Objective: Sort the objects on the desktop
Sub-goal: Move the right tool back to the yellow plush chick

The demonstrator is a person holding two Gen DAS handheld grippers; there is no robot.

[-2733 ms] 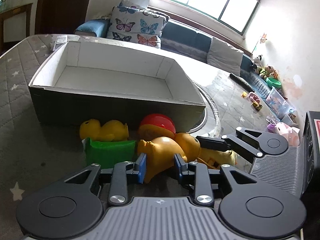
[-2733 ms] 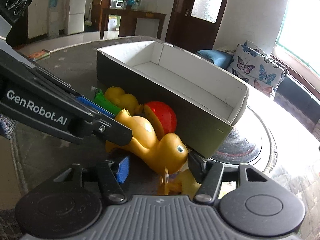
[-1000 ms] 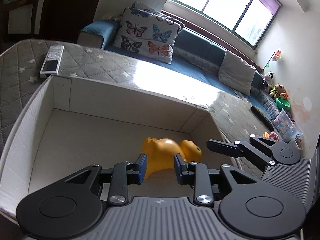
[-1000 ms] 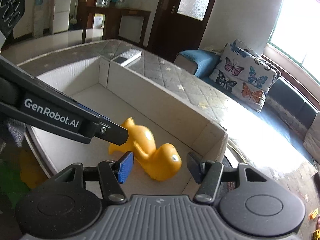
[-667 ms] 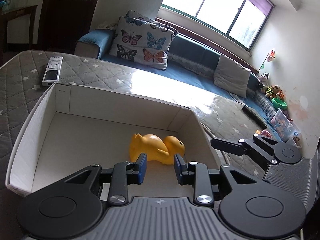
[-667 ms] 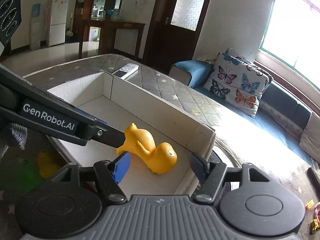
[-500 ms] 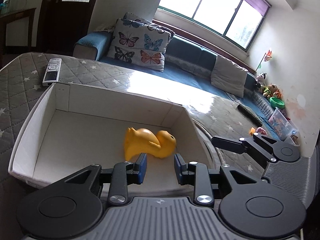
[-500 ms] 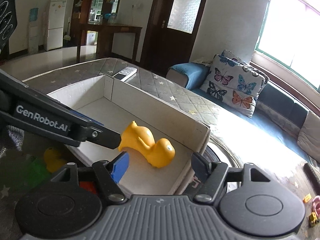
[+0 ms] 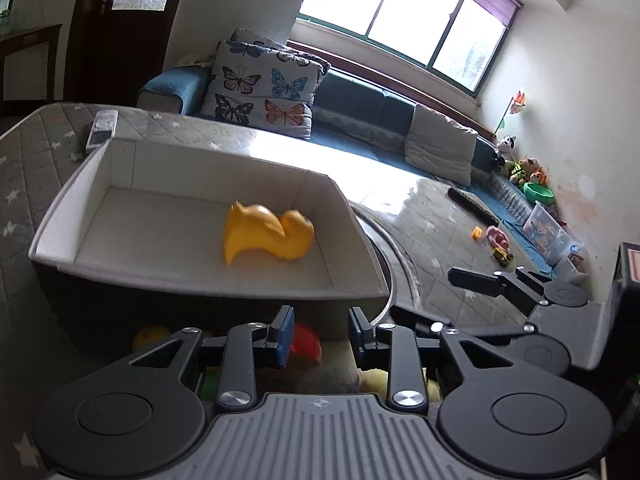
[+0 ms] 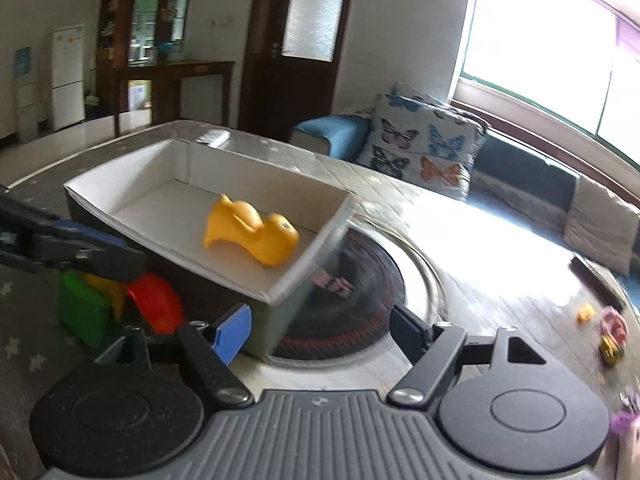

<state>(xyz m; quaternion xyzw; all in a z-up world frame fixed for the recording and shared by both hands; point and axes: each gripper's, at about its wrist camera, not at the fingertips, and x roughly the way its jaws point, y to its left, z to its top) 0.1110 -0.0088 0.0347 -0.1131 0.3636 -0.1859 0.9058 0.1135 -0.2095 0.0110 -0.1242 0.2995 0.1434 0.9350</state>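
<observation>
Yellow duck (image 9: 267, 233): lying in box (image 9: 64, 216), toward 2 o'clock
Left gripper (image 9: 320, 334): released, empty
Right gripper (image 10: 320, 326): spread wide, empty

Butterfly cushion (image 9: 264, 94) on blue sofa (image 9: 360, 104); remote (image 9: 102, 133) on table; fridge (image 10: 68, 76).

Daylight floods in from the far window (image 9: 404, 24), blowing out glare across the table (image 9: 360, 168). Fisheye edges curve and darken; the right wrist view is motion-blurred.

Home living room: sofa (image 9: 372, 108), butterfly cushions (image 9: 264, 92).
</observation>
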